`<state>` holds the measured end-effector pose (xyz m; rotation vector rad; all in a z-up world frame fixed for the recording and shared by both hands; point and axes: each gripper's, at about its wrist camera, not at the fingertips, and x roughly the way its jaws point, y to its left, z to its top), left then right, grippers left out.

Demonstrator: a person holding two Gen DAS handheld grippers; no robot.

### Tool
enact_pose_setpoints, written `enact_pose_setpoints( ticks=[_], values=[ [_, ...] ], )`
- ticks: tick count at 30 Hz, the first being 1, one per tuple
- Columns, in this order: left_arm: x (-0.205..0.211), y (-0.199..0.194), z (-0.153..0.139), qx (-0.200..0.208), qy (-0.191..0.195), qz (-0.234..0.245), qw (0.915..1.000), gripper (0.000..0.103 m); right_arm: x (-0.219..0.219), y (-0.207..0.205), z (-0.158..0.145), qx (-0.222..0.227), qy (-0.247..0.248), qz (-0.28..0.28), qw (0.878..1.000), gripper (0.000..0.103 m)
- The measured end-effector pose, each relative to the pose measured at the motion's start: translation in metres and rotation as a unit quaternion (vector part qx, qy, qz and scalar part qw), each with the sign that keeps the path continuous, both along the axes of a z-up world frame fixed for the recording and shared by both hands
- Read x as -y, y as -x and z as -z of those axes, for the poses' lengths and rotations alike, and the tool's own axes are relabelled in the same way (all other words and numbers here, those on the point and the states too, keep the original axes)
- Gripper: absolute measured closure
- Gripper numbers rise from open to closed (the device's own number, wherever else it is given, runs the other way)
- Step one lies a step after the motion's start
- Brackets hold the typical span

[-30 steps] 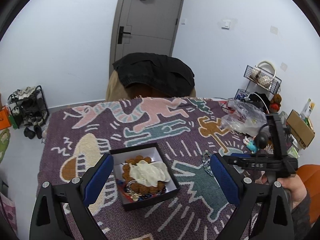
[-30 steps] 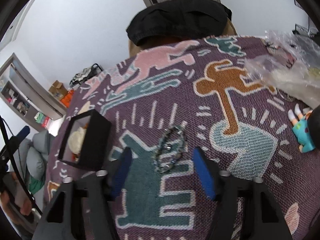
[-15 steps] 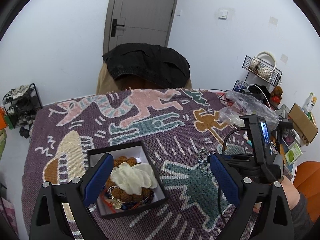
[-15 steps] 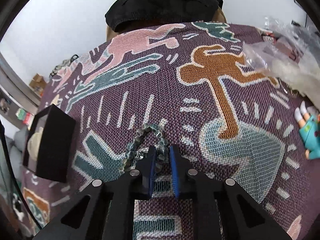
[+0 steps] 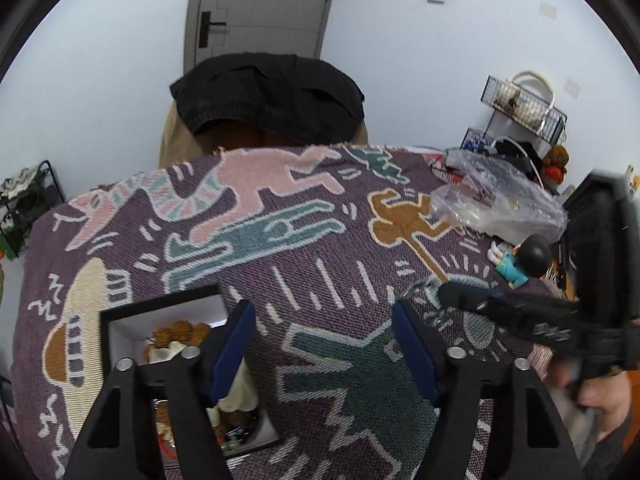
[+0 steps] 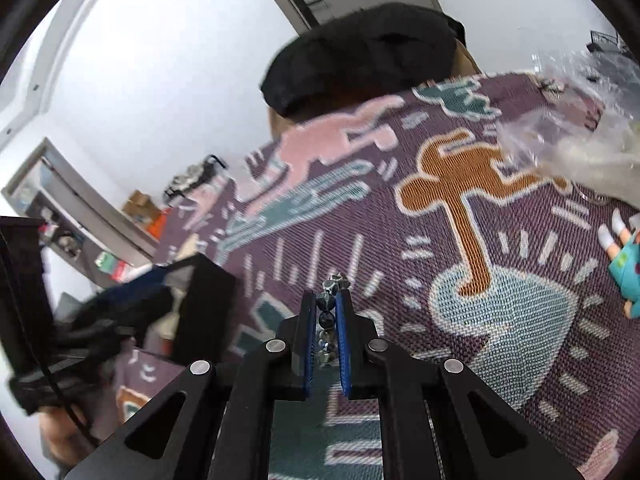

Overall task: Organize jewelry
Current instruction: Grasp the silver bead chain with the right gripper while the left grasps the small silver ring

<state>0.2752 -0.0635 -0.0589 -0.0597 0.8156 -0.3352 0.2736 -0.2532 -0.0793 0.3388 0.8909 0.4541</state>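
A black jewelry box (image 5: 120, 314) with a white lining holds brown beads, a white piece and other jewelry; it sits at the lower left in the left wrist view and shows as a dark box (image 6: 208, 308) in the right wrist view. My right gripper (image 6: 328, 304) is shut on a grey-green bead bracelet (image 6: 326, 316) and holds it above the cloth. My left gripper (image 5: 324, 316) is open and empty, its left finger over the box's right side. The right gripper also shows in the left wrist view (image 5: 500, 312).
A patterned purple cloth (image 5: 280, 248) covers the table. A clear plastic bag (image 5: 496, 200) and a small doll figure (image 5: 520, 260) lie at the right. A chair with a black garment (image 5: 268, 96) stands behind the table. A wire rack (image 5: 524, 108) stands at the far right.
My right gripper has lifted the bracelet off the cloth and moved toward the box. My left gripper has narrowed and moved right and lower, now partly over the box.
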Motion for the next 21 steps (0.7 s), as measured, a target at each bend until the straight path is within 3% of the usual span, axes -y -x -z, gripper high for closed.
enact_pose_setpoints(
  ticks=[9,15,21],
  values=[
    [0.037,-0.009,0.009,-0.014,-0.023,0.031,0.9991,0.048,0.039,0.02,-0.028,0.038,-0.029,0.039,0.998,0.092],
    [0.067,-0.02,0.023,-0.038,-0.044,0.052,0.997,0.06,0.075,0.032,-0.026,0.041,-0.038,0.077,0.995,0.092],
    [0.089,-0.032,0.044,-0.073,-0.058,0.061,0.9938,0.062,0.098,0.042,-0.018,0.039,-0.043,0.101,0.993,0.092]
  ],
)
